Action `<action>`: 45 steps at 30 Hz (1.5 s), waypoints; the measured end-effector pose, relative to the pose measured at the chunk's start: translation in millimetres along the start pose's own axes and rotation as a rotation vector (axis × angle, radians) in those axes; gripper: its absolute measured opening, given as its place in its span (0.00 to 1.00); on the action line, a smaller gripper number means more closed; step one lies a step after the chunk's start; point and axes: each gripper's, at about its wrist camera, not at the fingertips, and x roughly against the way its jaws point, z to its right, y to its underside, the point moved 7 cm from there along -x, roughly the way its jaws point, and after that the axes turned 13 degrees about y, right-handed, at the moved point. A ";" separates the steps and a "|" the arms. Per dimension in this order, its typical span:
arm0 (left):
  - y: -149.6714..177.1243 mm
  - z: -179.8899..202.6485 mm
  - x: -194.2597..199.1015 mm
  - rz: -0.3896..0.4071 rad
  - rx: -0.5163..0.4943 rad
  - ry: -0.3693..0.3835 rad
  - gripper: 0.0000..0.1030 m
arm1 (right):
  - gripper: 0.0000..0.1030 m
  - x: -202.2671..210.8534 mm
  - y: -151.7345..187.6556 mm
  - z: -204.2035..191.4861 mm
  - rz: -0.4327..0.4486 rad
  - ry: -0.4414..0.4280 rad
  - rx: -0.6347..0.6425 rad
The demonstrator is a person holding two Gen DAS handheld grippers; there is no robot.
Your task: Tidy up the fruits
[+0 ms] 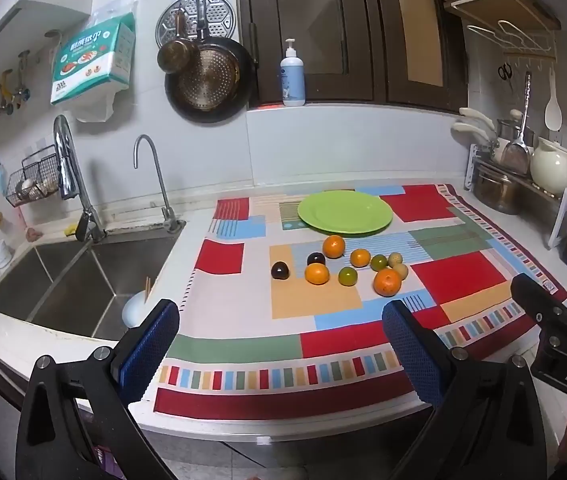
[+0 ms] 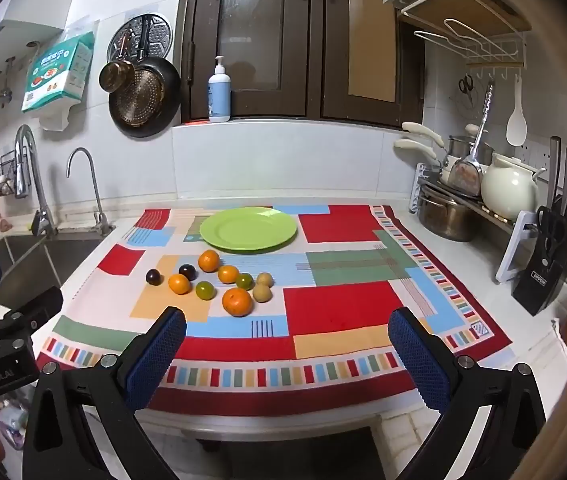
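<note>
Left wrist view: kitchen counter (image 1: 211, 312) from its near edge, sink (image 1: 83, 280) at the left, dish rack (image 1: 523, 184) at the far right.
Cloth: a patchwork cloth (image 1: 459, 276) covers the counter right of the sink, probably as a work area that keeps round fruit from rolling off.
Plate: a green plate (image 1: 344, 212) sits bare at the far side of the cloth, likely the place meant for the fruit.
Fruit: ten loose pieces lie in a cluster just near of the plate, none on it.
Oranges: four, the largest orange (image 1: 387, 282) nearest the camera, another orange (image 1: 333, 246) just beside the plate rim.
Dark fruit: two dark fruits (image 1: 280, 270) at the left of the cluster.
Green fruit: two green fruits (image 1: 348, 276) in the middle.
Pale fruit: two pale fruits (image 1: 395, 258) at the right, touching each other.
Left gripper (image 1: 279, 344): jaws spread fully, nothing between them, near edge of the cloth, short of the fruit.
Right gripper (image 2: 287, 344): likewise spread wide and empty, aimed at the cloth with the large orange toward its left finger.
Stage: sorting not yet begun, judging by the bare plate.
</note>
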 end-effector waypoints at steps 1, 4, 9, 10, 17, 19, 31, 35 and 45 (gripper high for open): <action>-0.5 -1.2 -0.1 0.000 0.005 0.005 1.00 | 0.99 0.2 0.0 0.5 0.005 0.004 0.000; 1.2 -4.4 4.8 0.026 0.009 0.009 1.00 | 0.99 0.3 1.9 1.3 0.004 0.001 -0.005; 6.3 -0.9 10.3 0.020 -0.007 -0.015 1.00 | 0.99 1.9 5.7 -2.7 -0.004 -0.012 -0.005; 7.0 -0.8 11.2 0.019 -0.007 -0.017 1.00 | 0.99 3.0 7.3 -4.5 -0.003 -0.014 -0.004; 7.7 -3.0 16.4 0.025 0.007 -0.029 1.00 | 0.99 5.6 8.1 -5.7 0.001 -0.029 0.010; 8.2 -2.4 17.1 0.026 0.006 -0.029 1.00 | 0.99 6.9 7.6 -7.2 0.005 -0.029 0.013; 8.8 -3.4 18.2 0.022 0.005 -0.026 1.00 | 0.99 10.1 6.6 -10.4 0.007 -0.034 0.015; 8.1 -4.4 19.3 0.027 0.005 -0.031 1.00 | 0.99 9.8 6.2 -8.3 0.007 -0.038 0.013; 8.0 -5.6 20.1 0.032 0.007 -0.034 1.00 | 0.99 12.0 2.9 -12.6 0.013 -0.041 0.015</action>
